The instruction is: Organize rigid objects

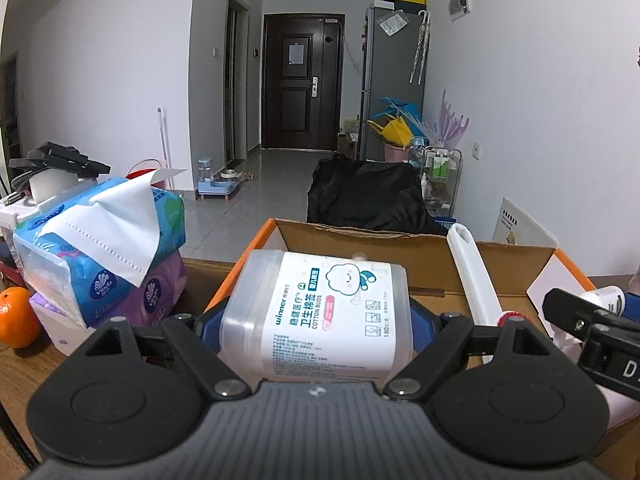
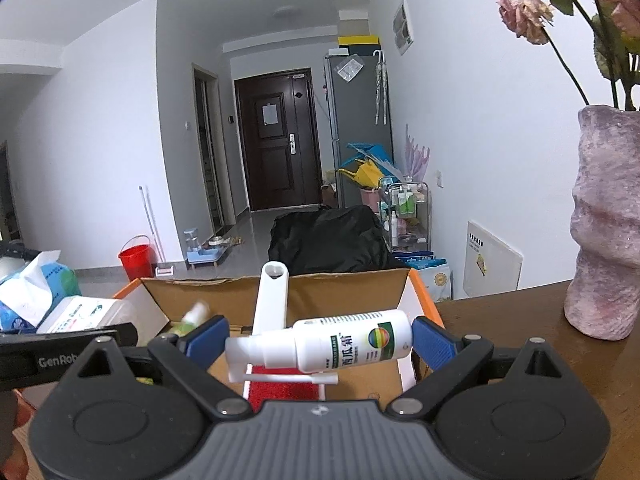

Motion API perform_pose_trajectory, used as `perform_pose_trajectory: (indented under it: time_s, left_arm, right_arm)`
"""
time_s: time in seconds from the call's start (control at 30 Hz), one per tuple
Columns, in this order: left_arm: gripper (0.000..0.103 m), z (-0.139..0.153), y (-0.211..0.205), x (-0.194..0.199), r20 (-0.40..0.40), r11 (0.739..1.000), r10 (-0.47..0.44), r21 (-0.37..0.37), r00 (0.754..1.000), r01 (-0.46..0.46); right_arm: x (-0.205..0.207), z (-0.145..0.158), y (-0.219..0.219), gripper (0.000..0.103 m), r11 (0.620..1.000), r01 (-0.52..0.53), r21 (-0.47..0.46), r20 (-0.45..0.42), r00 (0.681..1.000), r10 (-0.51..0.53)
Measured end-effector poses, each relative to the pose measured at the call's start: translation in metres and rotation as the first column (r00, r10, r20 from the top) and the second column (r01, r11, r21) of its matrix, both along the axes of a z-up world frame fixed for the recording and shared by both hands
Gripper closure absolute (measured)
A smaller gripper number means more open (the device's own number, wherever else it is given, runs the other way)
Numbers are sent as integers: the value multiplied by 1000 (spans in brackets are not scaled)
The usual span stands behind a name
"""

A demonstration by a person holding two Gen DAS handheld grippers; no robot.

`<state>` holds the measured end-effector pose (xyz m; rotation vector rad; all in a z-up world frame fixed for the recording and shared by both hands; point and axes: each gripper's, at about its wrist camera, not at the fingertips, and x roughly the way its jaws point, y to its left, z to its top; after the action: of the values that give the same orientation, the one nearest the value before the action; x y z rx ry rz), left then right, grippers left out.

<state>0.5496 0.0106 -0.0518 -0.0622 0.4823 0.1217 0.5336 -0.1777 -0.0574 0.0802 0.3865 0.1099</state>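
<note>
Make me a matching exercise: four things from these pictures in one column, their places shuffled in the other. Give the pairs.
Things
1. cotton buds tub
2. spray bottle
3. orange
4. vase

Places
A. between the right gripper's fingers
B. on the table at far right
C. between the left gripper's fingers
D. on the table beside the tissue packs

Pairs: 1-C, 2-A, 3-D, 4-B

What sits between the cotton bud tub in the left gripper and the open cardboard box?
Nothing visible. The cotton bud tub is already over the cardboard box; a white brush handle leans inside, to its right.
</note>
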Motion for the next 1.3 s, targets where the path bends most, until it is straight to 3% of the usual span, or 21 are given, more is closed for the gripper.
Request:
perform_pose_trajectory:
  time_s: [0.23,0.33,0.47,0.57,0.87,1.3]
  left_arm:
    - [17,1,1,4,-24,1000,0,4,1000,0]
    - [5,3,4,3,-14,1000,3,-2,1000,-3]
    - [0,5,7,0,1,1000,13,-3,1000,-13]
    - [0,6,10,0,1,1000,16,-10,1000,-16]
    - [0,8,13,-6,6,999,30,-11,1000,-30]
    - [0,19,24,-49,24,997,50,-57,998,-49]
  right_arm:
    - [2,-1,1,5,1000,-2,-16,-12,1000,2]
    - [6,-3,1,5,1000,2,-30,-45,999,-3]
    - [9,-5,0,5,999,14,-34,-58,998,-16]
    - [7,-3,-3,0,999,24,-23,-51,998,-25]
    - [3,-3,-3,0,999,17,-28,-55,998,-18]
    - [-40,6,-12,0,999,23,-34,-14,1000,-24]
